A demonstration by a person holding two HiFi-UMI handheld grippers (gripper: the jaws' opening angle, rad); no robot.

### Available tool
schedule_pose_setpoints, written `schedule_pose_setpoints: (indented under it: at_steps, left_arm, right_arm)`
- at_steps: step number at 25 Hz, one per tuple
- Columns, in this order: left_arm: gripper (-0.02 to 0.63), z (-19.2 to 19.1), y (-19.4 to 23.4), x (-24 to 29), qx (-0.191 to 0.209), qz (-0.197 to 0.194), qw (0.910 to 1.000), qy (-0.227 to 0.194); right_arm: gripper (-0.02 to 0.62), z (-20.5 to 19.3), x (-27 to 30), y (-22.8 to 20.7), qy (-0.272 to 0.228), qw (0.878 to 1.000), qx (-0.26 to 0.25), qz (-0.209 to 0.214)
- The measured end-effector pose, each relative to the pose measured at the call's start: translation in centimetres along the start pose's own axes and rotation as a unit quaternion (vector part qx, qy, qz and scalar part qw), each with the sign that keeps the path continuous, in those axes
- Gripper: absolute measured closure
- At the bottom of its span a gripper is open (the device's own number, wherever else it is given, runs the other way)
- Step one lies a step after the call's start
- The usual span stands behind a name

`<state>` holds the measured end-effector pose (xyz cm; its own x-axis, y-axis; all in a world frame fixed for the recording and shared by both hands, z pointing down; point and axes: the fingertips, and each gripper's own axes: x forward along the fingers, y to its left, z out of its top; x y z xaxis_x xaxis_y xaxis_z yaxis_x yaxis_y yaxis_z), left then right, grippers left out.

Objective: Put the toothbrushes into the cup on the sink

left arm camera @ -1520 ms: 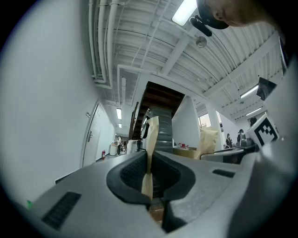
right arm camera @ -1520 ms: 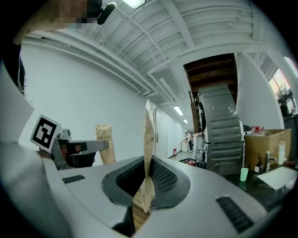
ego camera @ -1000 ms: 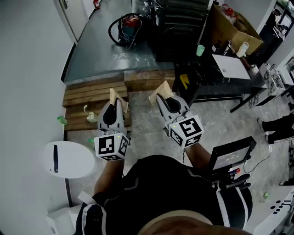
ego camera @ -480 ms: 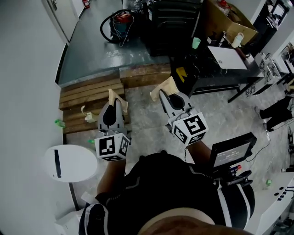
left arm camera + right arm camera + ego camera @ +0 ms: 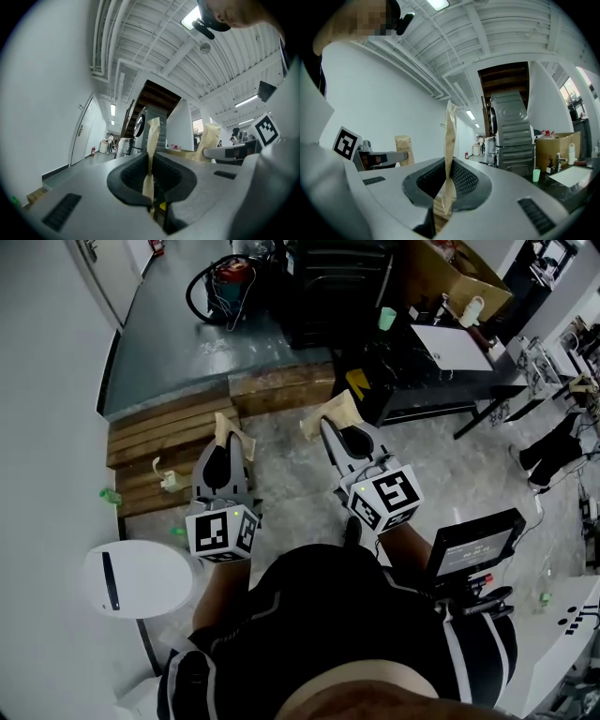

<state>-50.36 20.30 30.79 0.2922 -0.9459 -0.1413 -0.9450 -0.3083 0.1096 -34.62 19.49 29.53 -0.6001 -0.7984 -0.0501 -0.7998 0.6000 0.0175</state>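
My left gripper (image 5: 225,439) is shut on a tan paper packet (image 5: 226,426), which stands upright between its pads (image 5: 153,136). My right gripper (image 5: 330,430) is shut on a second tan paper packet (image 5: 328,412) that rises tall between its pads (image 5: 450,136). Both grippers point forward, side by side at chest height over the floor. What the packets hold cannot be seen. A white oval fixture (image 5: 141,585) with a dark slot lies low at the left, below my left gripper. No cup shows on it.
Wooden pallet steps (image 5: 155,451) lie ahead on the left. Beyond them are a dark raised floor (image 5: 178,352) and a black machine (image 5: 333,287). At the right stands a black table (image 5: 441,362) with a green cup (image 5: 387,319). A monitor (image 5: 473,549) is close at my right.
Both grippers keep their hold on the packets and stay about where they were. The head view has drifted, so the floor scene has slid up and left.
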Motion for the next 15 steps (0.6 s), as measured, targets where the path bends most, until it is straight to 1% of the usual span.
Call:
schedule_pose_setpoints:
  at_steps: [4,10,15]
  left_arm:
    - [0.575,-0.4,-1.7,1.5,0.007,0.002,1.0,-0.001]
    - [0.575,-1.8,-5.9,5.1,0.007,0.013,0.9998,0.01]
    - [0.575,-3.1,-7.9,6.7,0.004,0.017,0.9997,0.015]
  right_arm:
    - [0.554,-0.3,-0.6,-2.5,-0.002,1.0,0.005,0.003]
    - [0.554,-0.4,-1.6,-8.3,0.0,1.0,0.013,0.013]
    - [0.554,-1.0,-2.1,-11.0,0.002,1.0,0.021,0.017]
